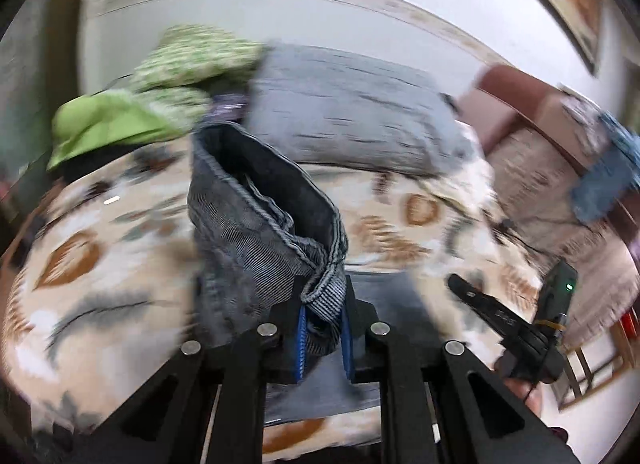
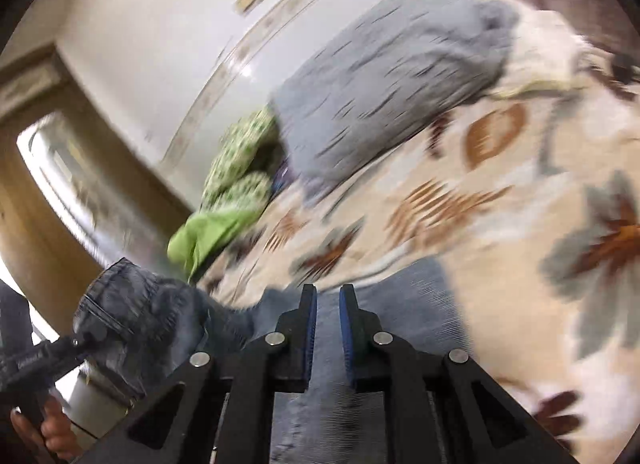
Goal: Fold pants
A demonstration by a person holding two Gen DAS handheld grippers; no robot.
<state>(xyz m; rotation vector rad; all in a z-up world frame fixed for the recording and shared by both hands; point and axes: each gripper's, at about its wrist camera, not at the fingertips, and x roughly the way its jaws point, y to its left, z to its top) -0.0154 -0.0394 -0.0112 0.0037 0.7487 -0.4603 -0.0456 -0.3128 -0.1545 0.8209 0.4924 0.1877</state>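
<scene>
now my left fingers (image 1: 323,338) are clamped on a hem of the pants (image 1: 260,232), the denim bunched between the blue pads and rising away from me in a crumpled column above the bed (image 1: 100,264). the rest of the cloth trails down under that hand and lies flat on the bedspread, running toward my right side. my right fingers (image 2: 328,330) sit nearly together with a narrow slit between the pads; denim lies right beneath and behind them, but in the blur i can't tell if they pinch any of it. so the long axis runs from the lifted end in my left down along the bed to under my right. the left is the hand with a sure hold; i judge the fold turns on carrying that raised end over the flat part.
</scene>
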